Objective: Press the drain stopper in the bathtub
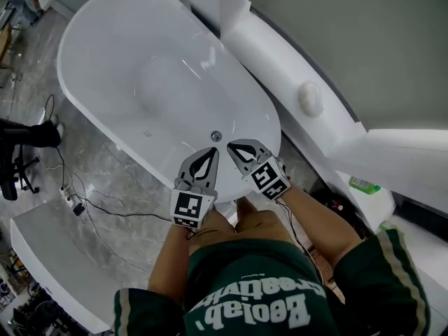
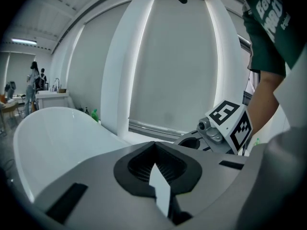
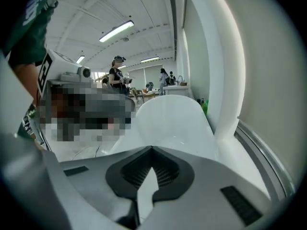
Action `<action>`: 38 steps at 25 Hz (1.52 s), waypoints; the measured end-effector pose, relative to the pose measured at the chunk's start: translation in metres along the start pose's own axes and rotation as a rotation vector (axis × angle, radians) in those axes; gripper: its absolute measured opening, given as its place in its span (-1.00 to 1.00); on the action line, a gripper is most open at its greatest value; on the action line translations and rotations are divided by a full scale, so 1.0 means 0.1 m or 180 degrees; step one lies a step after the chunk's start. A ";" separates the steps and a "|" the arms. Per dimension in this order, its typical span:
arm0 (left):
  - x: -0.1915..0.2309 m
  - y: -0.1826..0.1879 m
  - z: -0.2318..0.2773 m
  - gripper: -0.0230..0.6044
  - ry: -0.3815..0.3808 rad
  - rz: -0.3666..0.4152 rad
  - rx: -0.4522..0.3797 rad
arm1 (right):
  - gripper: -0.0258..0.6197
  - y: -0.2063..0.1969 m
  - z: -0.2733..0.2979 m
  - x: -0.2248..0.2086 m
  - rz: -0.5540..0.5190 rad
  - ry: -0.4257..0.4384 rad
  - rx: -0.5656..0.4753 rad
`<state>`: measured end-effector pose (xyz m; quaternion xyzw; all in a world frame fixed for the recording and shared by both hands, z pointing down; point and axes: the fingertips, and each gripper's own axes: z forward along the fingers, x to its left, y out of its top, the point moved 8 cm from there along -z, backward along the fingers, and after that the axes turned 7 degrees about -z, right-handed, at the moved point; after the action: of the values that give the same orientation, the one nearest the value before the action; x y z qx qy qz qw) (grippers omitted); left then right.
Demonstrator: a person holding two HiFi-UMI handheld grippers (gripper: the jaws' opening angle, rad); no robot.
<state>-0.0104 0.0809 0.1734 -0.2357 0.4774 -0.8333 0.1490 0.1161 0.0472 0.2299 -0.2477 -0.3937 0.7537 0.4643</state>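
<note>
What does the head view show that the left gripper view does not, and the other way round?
Only the head view shows the drain stopper on the tub floor and the cables on the room floor. Only the left gripper view shows people standing far off and a ceiling light. Both show the white bathtub, the left gripper with its jaws shut, and the right gripper.
</note>
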 end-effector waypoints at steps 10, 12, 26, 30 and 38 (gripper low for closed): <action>-0.12 0.41 -0.45 -0.93 0.0183 -0.0079 -0.0174 | -0.87 0.49 -0.70 0.08 0.0102 -0.0110 -0.0529; -0.16 0.51 -0.50 -0.93 0.0162 0.0000 -0.0179 | -0.87 0.61 -0.80 0.05 0.0077 -0.0136 -0.0622; -0.46 1.10 -0.64 -0.93 0.0068 0.0292 -0.0405 | -0.87 1.20 -1.31 0.01 -0.0049 -0.0104 -0.1180; -0.51 1.24 -0.71 -0.93 0.0085 0.0336 -0.0492 | -0.87 1.36 -1.49 0.05 -0.0061 -0.0048 -0.1362; -0.49 1.44 -0.87 -0.93 0.0166 0.0426 -0.0676 | -0.88 1.70 -1.66 0.15 -0.0274 -0.0032 -0.1623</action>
<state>-0.0124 0.0948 -0.0015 -0.1960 0.5812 -0.7722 0.1660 0.1464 0.0767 -0.0045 -0.3361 -0.5834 0.6109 0.4165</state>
